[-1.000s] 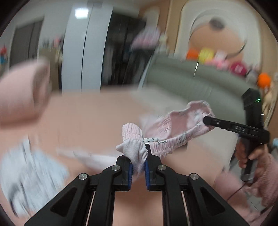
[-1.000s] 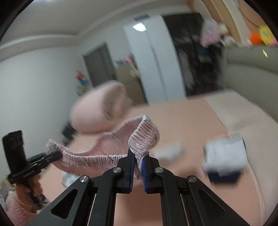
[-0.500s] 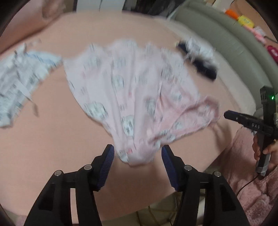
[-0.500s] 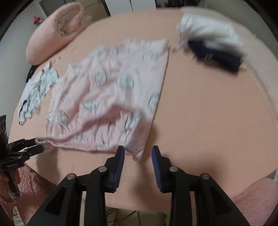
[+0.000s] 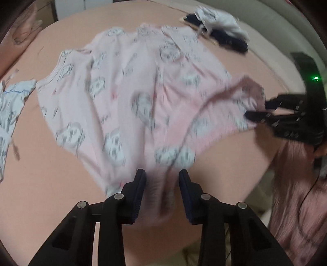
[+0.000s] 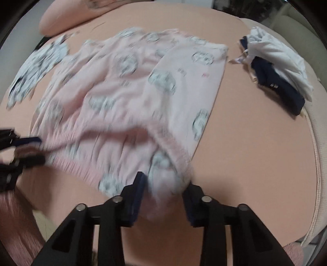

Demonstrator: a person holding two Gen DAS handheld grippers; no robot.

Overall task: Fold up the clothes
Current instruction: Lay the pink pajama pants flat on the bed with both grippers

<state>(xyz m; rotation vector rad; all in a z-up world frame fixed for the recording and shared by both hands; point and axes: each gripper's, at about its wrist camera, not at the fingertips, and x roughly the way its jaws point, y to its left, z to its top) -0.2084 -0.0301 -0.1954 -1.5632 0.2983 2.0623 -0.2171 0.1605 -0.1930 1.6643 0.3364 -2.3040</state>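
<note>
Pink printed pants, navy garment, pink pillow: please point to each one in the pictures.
pink printed pants [image 5: 126, 86], left wrist view, on the spread leg fabric.
navy garment [image 6: 286, 96], right wrist view, on its dark folded part.
pink pillow [image 6: 67, 18], right wrist view, on its front side.

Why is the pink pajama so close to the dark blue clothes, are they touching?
Apart. In the right wrist view, bare sheet shows plainly between the pink pajama and the dark blue clothes.
</note>
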